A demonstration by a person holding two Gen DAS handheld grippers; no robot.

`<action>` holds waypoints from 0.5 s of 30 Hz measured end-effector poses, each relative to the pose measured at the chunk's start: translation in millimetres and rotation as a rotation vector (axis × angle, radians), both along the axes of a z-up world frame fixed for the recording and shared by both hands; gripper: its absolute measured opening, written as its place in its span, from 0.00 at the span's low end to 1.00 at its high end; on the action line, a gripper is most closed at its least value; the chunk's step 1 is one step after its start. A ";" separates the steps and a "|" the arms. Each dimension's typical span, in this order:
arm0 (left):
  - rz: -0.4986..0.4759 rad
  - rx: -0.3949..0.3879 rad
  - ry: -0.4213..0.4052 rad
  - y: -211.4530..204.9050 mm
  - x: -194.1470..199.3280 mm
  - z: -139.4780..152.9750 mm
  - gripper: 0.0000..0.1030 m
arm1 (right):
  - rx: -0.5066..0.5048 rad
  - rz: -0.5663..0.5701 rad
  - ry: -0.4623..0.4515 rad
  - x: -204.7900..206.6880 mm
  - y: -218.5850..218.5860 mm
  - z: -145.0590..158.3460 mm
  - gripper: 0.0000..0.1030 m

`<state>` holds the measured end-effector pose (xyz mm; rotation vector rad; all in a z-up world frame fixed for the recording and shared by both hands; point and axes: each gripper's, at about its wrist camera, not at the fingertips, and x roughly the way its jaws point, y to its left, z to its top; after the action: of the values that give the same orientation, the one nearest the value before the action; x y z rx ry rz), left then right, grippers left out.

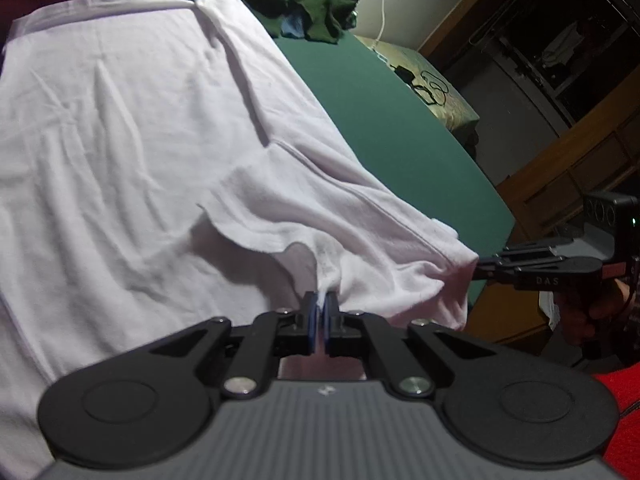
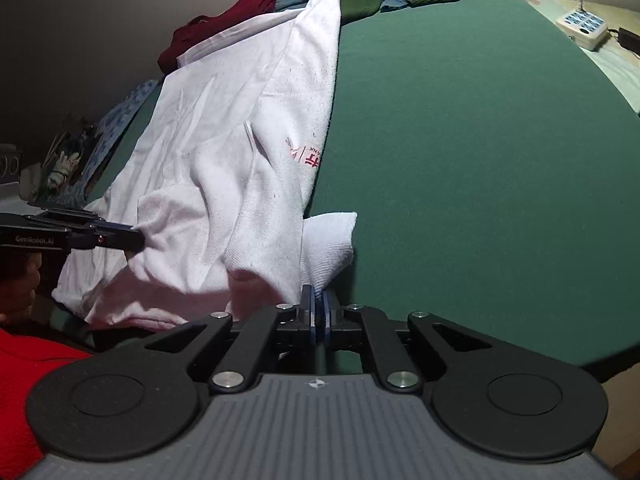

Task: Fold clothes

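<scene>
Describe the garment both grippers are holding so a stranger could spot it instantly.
On the green table, find the white T-shirt spread along its left side. Its near edge is pinched by the left gripper and right gripper. Only it is white, with small red print.

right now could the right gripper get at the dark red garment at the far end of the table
Probably not as things stand: the right gripper is shut on the white shirt at the near edge, and the dark red garment lies beyond the shirt's far end.
</scene>
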<state>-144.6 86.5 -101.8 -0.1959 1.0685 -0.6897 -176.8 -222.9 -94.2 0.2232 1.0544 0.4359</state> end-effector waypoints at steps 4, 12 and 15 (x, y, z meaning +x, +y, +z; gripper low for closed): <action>0.013 -0.021 0.021 16.7 3.7 1.5 0.00 | -0.030 0.013 -0.026 -8.3 -1.2 4.7 0.00; 0.004 -0.010 0.117 1.4 -15.2 -8.8 0.01 | -0.049 0.140 -0.107 -14.7 4.6 20.3 0.45; 0.032 0.012 0.121 -7.2 -20.3 -10.6 0.39 | -0.071 0.230 -0.126 -9.3 15.8 16.3 0.44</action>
<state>-164.9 79.3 -112.5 -0.2464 1.1823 -0.6486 -186.1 -207.1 -78.0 0.0100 0.9732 0.6102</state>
